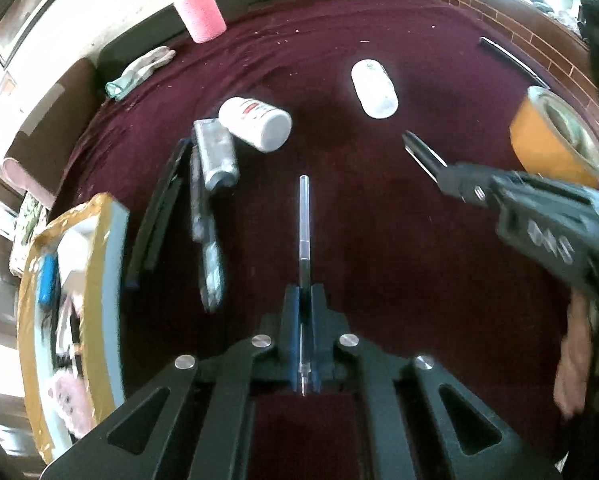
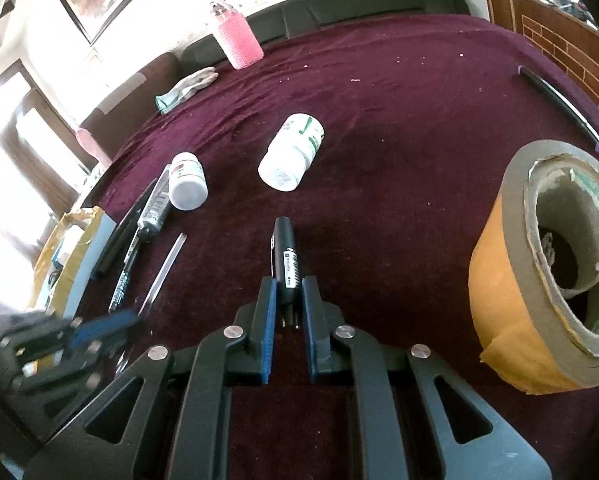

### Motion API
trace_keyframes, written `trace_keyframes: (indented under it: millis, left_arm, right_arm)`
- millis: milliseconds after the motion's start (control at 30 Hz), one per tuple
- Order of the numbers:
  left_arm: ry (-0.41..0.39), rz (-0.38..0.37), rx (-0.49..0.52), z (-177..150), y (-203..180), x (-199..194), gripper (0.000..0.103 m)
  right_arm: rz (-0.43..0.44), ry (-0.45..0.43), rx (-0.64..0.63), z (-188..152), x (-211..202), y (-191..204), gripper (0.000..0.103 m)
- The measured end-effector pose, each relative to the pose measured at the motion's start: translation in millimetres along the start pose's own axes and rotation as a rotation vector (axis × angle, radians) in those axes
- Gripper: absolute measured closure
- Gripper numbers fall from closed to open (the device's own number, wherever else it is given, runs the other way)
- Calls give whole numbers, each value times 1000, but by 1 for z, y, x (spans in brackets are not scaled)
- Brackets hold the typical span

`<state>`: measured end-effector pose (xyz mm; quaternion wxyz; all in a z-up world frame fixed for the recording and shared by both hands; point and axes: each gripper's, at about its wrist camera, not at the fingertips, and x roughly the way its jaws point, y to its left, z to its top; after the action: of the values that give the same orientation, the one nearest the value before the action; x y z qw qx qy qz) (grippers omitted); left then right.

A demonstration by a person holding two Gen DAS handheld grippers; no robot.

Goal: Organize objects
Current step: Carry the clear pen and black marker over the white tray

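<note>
Our left tongs (image 1: 304, 300) are clenched on a clear pen (image 1: 303, 216), which runs straight up the centre of the left wrist frame w/ its tip back between the pads. Our right tongs (image 2: 287, 292) grip a black marker (image 2: 284, 256) near its rear end; barrel points up-frame, label facing us.

In the left wrist view, just left of centre: a dark pen (image 1: 205, 236), blurred, lying beside a long black case (image 1: 155, 212). Above them a silver tube (image 1: 216, 154) touches a white bottle w/ red label (image 1: 255, 122) lying on its side. Centre-top sits a second white bottle (image 1: 374, 88), also on its side, well apart from the first. At the left edge, a cardboard box (image 1: 99, 264) taped in brown holds mixed items, prob. incl. a blue one, too blurred to name. The right tongs show at the right of that frame, marker sticking out toward centre.

Upper left: pink textured bottle (image 1: 199, 12) upright, and a pale glove (image 1: 139, 70) near it. Right edge: big roll of brown tape (image 2: 539, 264), on its side, core facing us in the right wrist view. Upper right: a thin dark rod (image 2: 559, 104) lying near the edge of the maroon-covered surface (image 2: 399, 128).
</note>
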<state>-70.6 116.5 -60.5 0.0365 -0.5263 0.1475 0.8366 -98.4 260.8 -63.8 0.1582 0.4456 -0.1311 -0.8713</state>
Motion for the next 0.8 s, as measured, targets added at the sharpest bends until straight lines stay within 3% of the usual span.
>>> trace_keyframes:
  millis: [333, 800]
  left_arm:
    - [-89, 65, -47, -43, 38, -49, 100]
    - [-155, 64, -178, -91, 107, -78, 100]
  right_arm:
    - [17, 8, 51, -15, -13, 20, 93]
    - [105, -4, -94, -51, -47, 141, 93]
